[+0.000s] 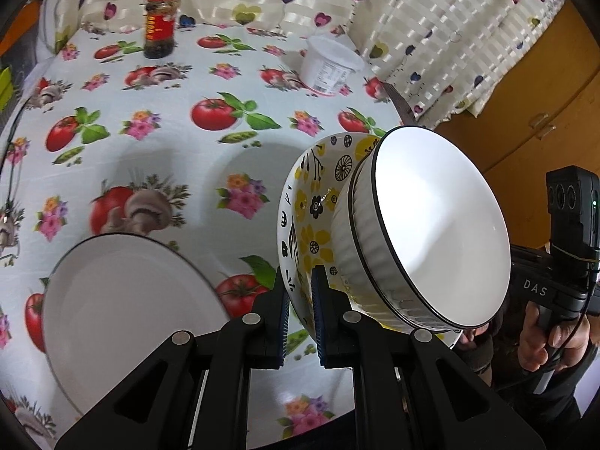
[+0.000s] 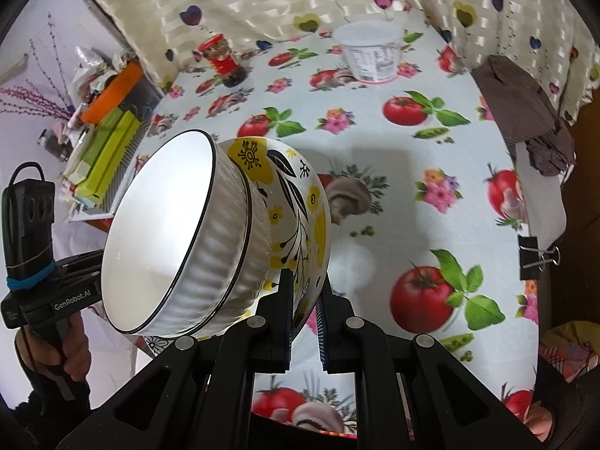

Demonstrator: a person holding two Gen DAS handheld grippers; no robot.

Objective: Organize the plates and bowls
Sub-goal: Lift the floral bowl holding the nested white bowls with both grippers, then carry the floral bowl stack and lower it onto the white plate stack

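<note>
A yellow-flowered bowl (image 1: pixel 311 217) holds a white ribbed bowl (image 1: pixel 435 232) nested inside it; both are lifted and tilted on edge above the table. My left gripper (image 1: pixel 300 300) is shut on the flowered bowl's rim. My right gripper (image 2: pixel 304 296) is shut on the same flowered bowl (image 2: pixel 300 202) at its opposite rim, with the white bowl (image 2: pixel 176 232) to its left. A white plate with a dark rim (image 1: pixel 123 311) lies flat on the tablecloth at the lower left of the left wrist view.
A red-lidded jar (image 1: pixel 161 24) and a white lidded tub (image 1: pixel 330 63) stand at the table's back by the curtain. A brown cloth (image 2: pixel 525 112) and a binder clip (image 2: pixel 532 258) sit at the right edge. Boxes (image 2: pixel 105 150) lie beyond the left edge.
</note>
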